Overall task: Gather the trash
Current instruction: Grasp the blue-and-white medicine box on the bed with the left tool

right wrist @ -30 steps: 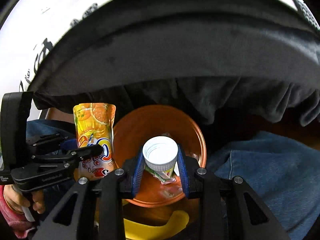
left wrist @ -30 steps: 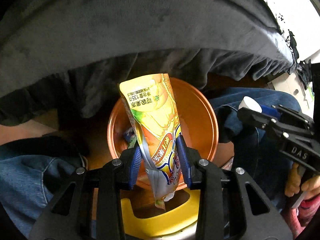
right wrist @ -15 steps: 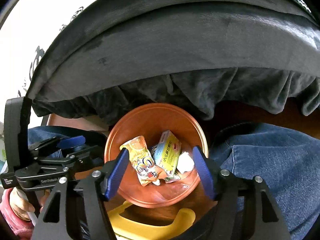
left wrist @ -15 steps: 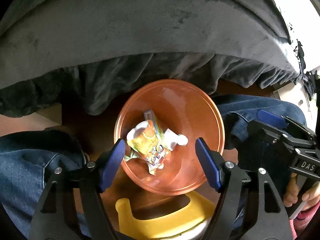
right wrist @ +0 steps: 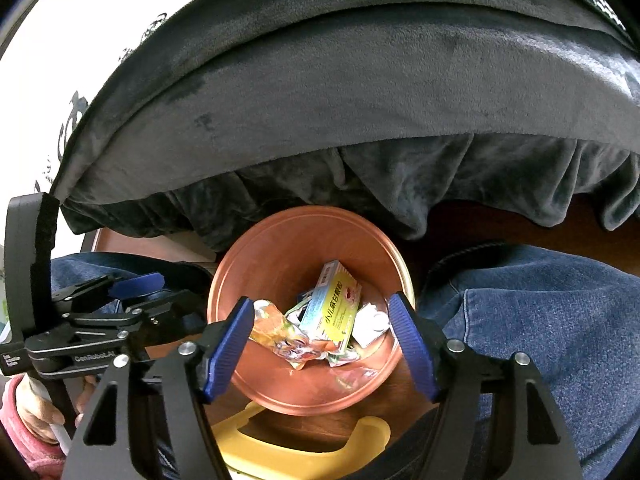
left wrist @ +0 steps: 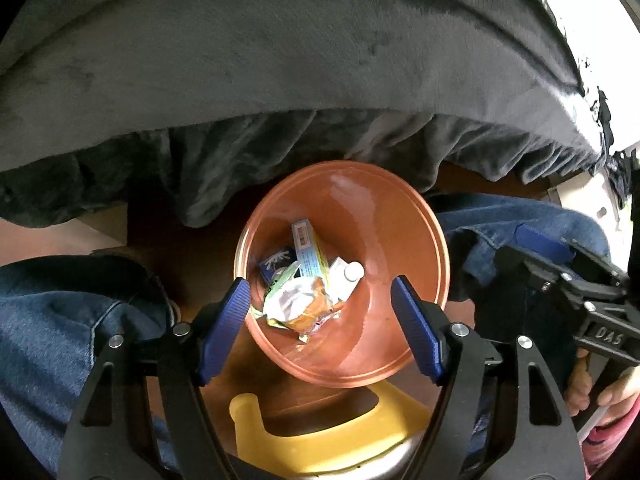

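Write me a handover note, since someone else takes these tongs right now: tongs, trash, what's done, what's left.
Left tongs: open, empty, above the orange bin.
Right tongs: open, empty, above the same bin.
In the bin: crumpled orange drink pouch, yellow-and-blue carton, white bottle cap, a dark blue pack.
Done: these pieces are binned.
Left: no other trash shows in either view; check the surroundings beyond the grey blanket.

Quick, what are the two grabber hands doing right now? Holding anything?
Left gripper: open, holding nothing, above the orange bin.
Right gripper: open, holding nothing, above the same bin.
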